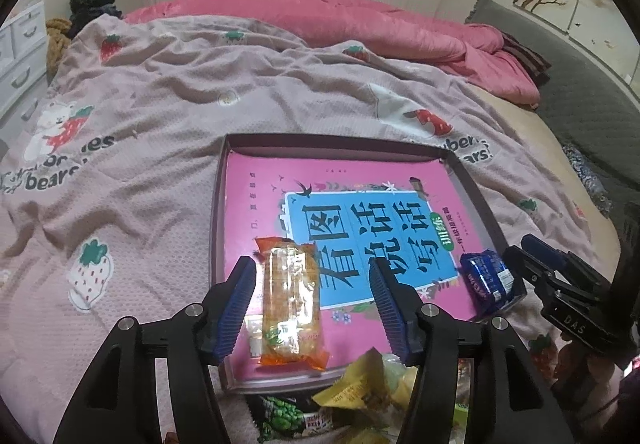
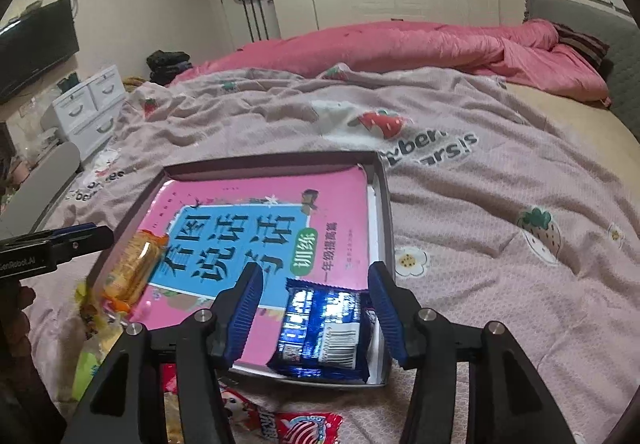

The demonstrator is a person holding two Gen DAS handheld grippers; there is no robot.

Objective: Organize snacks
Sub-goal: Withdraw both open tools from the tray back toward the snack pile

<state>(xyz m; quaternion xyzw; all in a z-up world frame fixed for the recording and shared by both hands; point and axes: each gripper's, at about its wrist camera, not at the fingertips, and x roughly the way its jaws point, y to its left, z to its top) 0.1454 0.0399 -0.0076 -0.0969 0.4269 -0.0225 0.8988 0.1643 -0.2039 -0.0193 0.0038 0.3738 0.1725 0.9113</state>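
Both claws gape, released: left gripper (image 1: 312,304) over orange packet (image 1: 291,304), right gripper (image 2: 316,308) seemingly clear of blue packet (image 2: 324,328).

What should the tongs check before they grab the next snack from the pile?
1. Orange see-through snack packet lies in the shallow grey box: ok.
2. Shiny blue snack packet lies in the same box, at its near right corner: ok.
3. Left tongs open, pads not pressing the orange packet: ok.
4. Right tongs open, pads clear of the blue packet: ok.
5. Bare room on the pink book cover inside the box for more snacks: ok.
6. Loose snacks waiting on the bed, such as the yellow crinkly wrapper and the red striped packet: ok; how many lie there, cannot tell.
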